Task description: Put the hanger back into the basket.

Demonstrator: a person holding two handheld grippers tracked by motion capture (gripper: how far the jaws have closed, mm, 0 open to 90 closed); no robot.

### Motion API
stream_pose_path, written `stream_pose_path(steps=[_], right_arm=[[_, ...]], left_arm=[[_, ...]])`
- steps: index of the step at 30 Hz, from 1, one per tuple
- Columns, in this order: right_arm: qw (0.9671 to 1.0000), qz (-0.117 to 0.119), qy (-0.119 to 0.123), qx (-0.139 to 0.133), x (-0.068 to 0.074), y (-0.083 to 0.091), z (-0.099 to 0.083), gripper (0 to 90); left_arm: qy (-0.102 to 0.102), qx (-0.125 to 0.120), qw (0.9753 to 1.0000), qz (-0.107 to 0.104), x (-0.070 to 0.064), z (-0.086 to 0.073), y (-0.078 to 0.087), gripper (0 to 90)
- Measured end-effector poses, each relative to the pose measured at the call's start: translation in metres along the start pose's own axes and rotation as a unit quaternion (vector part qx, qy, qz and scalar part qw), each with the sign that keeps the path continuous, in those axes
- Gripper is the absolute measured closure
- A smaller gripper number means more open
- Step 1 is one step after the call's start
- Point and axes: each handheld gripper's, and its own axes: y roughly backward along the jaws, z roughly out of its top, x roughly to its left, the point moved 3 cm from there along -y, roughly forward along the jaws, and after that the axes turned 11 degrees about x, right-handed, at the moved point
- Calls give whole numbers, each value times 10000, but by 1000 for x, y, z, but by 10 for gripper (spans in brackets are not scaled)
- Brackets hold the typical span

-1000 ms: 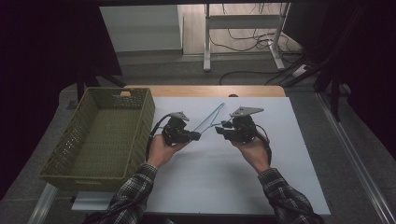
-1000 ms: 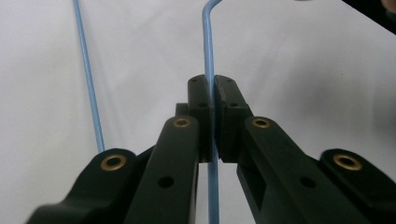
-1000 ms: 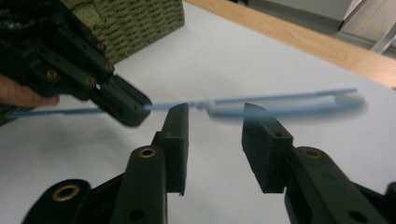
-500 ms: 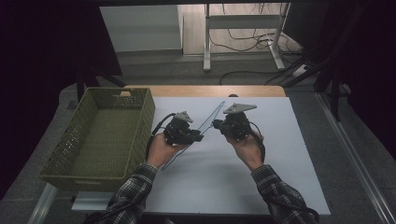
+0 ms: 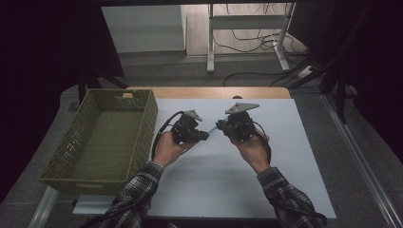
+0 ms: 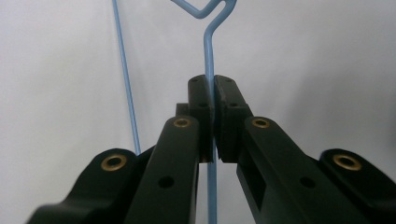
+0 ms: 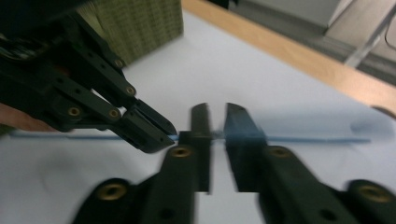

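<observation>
Both forearms, in plaid sleeves, came in from the near edge of the white tabletop (image 5: 266,190) and angled toward each other over its middle. The left hand (image 5: 167,147) held the left tool (image 5: 203,136) pointing right; the right hand (image 5: 250,146) held the right tool (image 5: 220,126) pointing left, so the two tips nearly met.

In the left gripper view, the left tool (image 6: 213,95) was clamped tight on a thin blue wire hanger (image 6: 208,51), the wire running straight up between its pads to a bent section at the top, with another strand of the wire off to the left.

In the right gripper view, the right tool (image 7: 215,122) stood narrowly parted, with the hanger (image 7: 317,139) crossing the gap; blur hid whether the pads touched the wire. The left tool (image 7: 163,135) sat just beside it on the same strand. A green woven basket (image 5: 85,123) stood at the table's left side, apart from the hands.

Compared with a second ago, the hands had drawn closer together and the long blue wire, then visible between them, was now mostly covered by the tools.
</observation>
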Motion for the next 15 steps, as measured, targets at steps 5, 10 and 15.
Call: stream_pose_path(steps=[5, 10, 15], right_arm=[[9992, 15, -51, -406, -1, 14, 2, 669], [9980, 87, -20, -627, 3, 13, 0, 657], [9975, 145, -63, -694, 8, 10, -1, 854]], left_arm=[[229, -354, 9975, -563, 4, -2, 12, 874], [265, -510, 9945, -878, -1, -4, 15, 873], [24, -447, 9961, -764, -10, -6, 16, 861]])
